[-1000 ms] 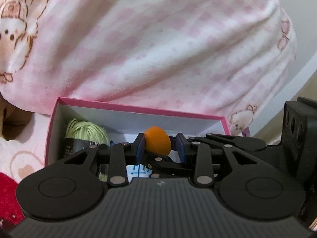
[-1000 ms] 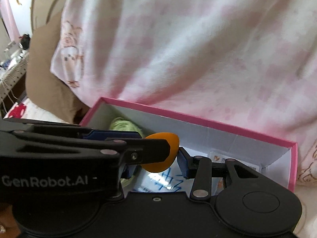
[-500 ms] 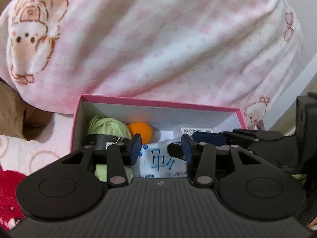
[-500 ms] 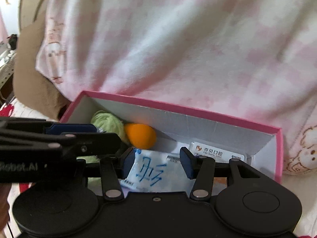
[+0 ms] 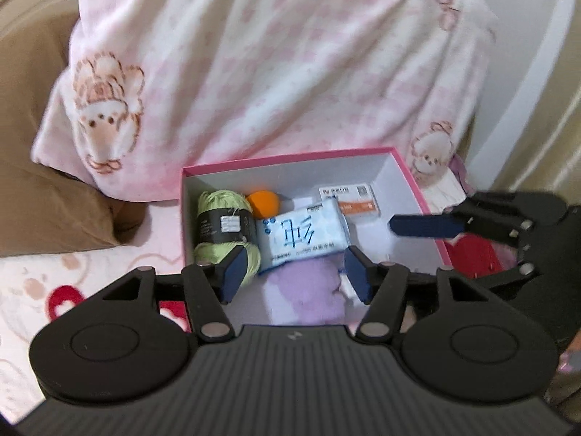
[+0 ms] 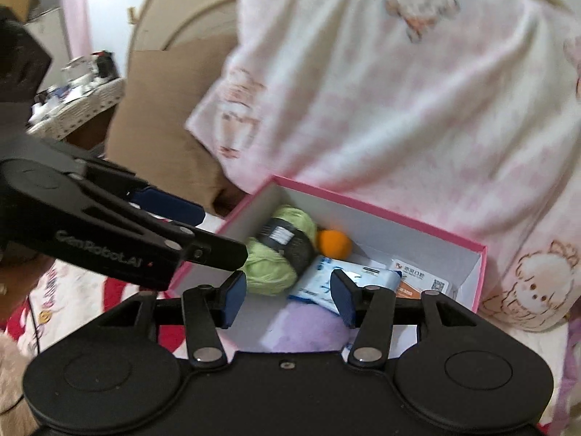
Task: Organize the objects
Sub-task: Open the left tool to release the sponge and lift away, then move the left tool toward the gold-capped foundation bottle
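A pink-rimmed white box lies on the bed. In it are a green yarn ball, an orange ball, a blue-and-white packet, an orange-and-white card pack and a purple soft thing. My left gripper is open and empty above the box's near end. My right gripper is open and empty over the box; one of its fingers reaches in from the right.
A pink checked blanket with sheep prints rises behind the box. A brown cushion lies to the left. The bedding under the box is pink with red patches. A white wicker shelf with clutter stands far left.
The left gripper opened and let the orange ball go into the box by the yarn. Both grippers have since pulled back and up from the box.
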Demonstrator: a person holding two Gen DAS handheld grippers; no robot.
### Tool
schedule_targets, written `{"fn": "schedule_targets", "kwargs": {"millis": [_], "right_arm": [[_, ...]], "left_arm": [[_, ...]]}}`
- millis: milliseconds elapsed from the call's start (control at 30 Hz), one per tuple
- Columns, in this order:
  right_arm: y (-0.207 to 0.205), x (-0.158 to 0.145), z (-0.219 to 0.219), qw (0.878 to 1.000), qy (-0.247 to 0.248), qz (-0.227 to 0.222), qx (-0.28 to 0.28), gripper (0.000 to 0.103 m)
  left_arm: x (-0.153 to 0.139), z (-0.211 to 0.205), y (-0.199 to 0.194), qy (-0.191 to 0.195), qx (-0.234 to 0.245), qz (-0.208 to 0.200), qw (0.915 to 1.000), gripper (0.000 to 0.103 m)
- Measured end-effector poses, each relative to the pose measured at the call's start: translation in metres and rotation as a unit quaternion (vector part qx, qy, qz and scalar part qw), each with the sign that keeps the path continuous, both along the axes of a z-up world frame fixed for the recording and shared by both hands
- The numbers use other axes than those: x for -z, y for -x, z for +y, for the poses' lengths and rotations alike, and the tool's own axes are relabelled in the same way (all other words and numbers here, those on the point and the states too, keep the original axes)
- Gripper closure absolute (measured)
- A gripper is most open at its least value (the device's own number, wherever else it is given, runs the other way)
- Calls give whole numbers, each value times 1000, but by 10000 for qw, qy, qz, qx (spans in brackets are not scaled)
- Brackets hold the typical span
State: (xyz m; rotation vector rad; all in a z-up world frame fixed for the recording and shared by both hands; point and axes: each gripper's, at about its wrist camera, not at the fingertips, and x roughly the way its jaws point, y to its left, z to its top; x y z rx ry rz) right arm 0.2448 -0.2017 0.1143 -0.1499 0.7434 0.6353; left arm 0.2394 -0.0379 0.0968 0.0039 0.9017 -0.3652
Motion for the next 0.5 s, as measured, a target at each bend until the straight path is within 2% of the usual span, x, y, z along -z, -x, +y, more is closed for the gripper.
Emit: {"fn": "schedule_targets", "kwargs": {"millis": [100, 200, 300, 500], "right_arm": [[27, -20, -4, 9998, 98, -113, -100, 44], [57, -36, -9, 9995, 211, -131, -172, 44], [85, -42, -14, 9991, 313, -157, -233, 43], [120, -34, -20, 9992, 204, 206, -282, 43]], "left_arm": [[-15, 6, 22, -118, 111, -10, 9999, 40], [-20, 16, 43, 21, 283, 67, 9996, 39], [-14, 27, 64, 110, 333, 126, 9993, 39], [6, 41, 92, 260, 309, 272, 9988, 39]]}}
